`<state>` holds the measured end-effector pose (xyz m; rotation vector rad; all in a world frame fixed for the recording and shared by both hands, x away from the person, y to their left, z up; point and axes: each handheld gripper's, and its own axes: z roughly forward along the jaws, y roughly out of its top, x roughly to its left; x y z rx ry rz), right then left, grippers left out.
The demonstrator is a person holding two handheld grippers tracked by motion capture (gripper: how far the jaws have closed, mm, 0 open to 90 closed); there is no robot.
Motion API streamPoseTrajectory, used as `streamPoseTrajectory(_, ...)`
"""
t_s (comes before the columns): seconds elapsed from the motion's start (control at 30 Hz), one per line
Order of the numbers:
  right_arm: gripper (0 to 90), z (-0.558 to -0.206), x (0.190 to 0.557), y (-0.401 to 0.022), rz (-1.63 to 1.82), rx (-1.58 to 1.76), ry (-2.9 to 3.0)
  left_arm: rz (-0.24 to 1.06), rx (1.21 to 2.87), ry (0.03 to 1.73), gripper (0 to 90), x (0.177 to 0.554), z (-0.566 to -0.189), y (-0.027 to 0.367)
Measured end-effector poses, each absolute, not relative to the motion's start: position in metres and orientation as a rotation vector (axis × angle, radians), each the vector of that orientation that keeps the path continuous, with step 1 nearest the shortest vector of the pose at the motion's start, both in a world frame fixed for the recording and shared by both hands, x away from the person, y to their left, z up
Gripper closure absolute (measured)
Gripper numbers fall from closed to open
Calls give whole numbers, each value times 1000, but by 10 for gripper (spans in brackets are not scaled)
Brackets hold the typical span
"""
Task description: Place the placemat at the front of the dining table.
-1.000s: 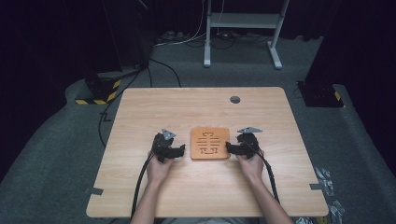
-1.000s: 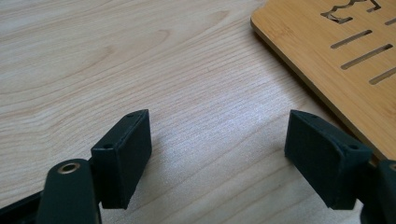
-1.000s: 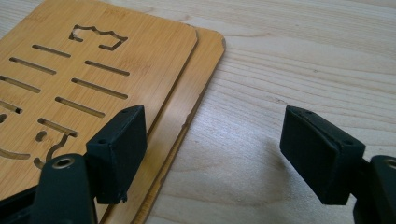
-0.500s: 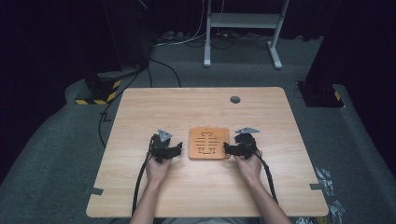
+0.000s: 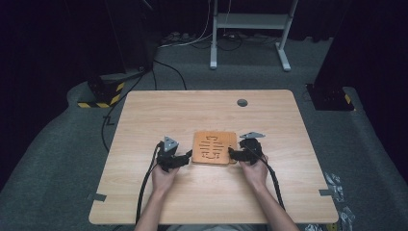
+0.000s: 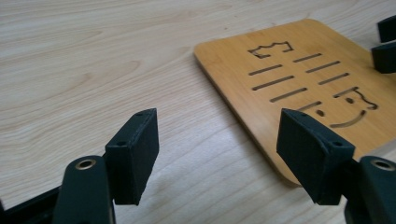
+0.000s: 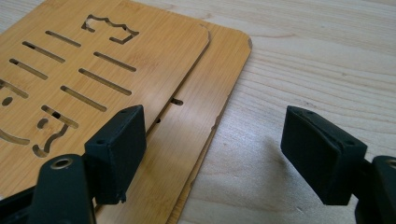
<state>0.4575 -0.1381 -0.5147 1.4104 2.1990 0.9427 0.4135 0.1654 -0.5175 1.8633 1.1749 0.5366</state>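
I have both sets of jaws spread wide and gripping nothing, the left gripper [image 5: 185,158] and the right gripper [image 5: 232,154] flanking the board [image 5: 214,147] on the bench [image 5: 159,110]. Seen along the left jaws, the board's rounded near corner lies just ahead of the right-hand jaw, its edge running away between the two; the wood grain of the bench fills the rest. Seen along the right jaws, the left-hand jaw hangs over the board and the other over bare bench, and here I can tell it is really two thin bamboo sheets stacked, the slotted top sheet [image 7: 93,56] set a little back from the bottom sheet [image 7: 205,107], whose edge looks slightly chipped. I judge them light, stiff and smooth, likely to slide on each other and on the bench, and thin enough to crack if levered. Lying flat, they offer no face to pinch; I would take the overhanging edge, or push from both sides at once to keep them square.
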Motion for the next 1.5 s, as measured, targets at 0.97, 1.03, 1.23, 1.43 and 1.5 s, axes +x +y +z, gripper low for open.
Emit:
streamPoseTrajectory(0.97,201,-523,456,-162,1026,1449,2142,546,1957,1149,282,415,-524,157)
streamPoseTrajectory(1.03,199,-523,456,-162,1025,1448,2142,542,1954,1149,282,416,-524,157)
streamPoseTrajectory(1.23,183,-524,455,-161,1014,1464,2124,561,1960,1164,297,416,-525,156)
streamPoseTrajectory(1.43,183,-524,455,-161,1013,1468,2120,583,1981,1171,311,417,-525,154)
streamPoseTrajectory(1.5,183,-524,454,-161,1012,1472,2119,596,1989,1173,314,417,-526,152)
